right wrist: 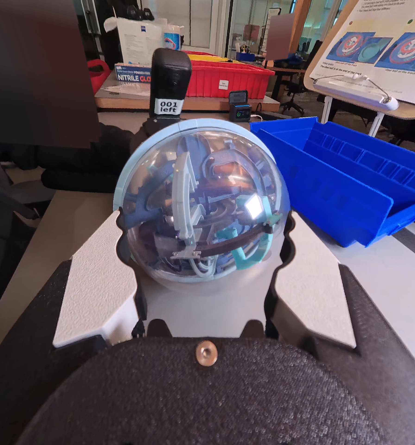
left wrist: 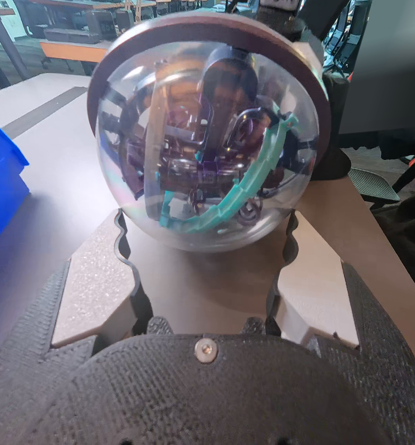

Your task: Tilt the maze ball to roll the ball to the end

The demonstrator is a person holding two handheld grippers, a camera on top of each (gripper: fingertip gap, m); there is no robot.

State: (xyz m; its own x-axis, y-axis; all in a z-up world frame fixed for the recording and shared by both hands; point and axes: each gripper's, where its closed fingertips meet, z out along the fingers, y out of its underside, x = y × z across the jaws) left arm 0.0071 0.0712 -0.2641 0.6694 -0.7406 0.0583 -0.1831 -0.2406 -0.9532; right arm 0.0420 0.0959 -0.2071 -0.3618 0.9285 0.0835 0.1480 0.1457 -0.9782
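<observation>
the maze ball (left wrist: pixel 209 134) is motion-blurred, its small inner ball too unclear to locate.

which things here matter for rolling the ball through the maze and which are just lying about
Job:
- clear plastic maze ball with coloured tracks
- left gripper
- right gripper

Lying about:
- blue plastic bin
- red plastic tray
- glove box
- instruction sheet

My right gripper (right wrist: pixel 204 224) clamps the clear maze ball (right wrist: pixel 201 204) above the worktop (right wrist: pixel 370 277), blue bin (right wrist: pixel 346 187) near its right edge.
</observation>
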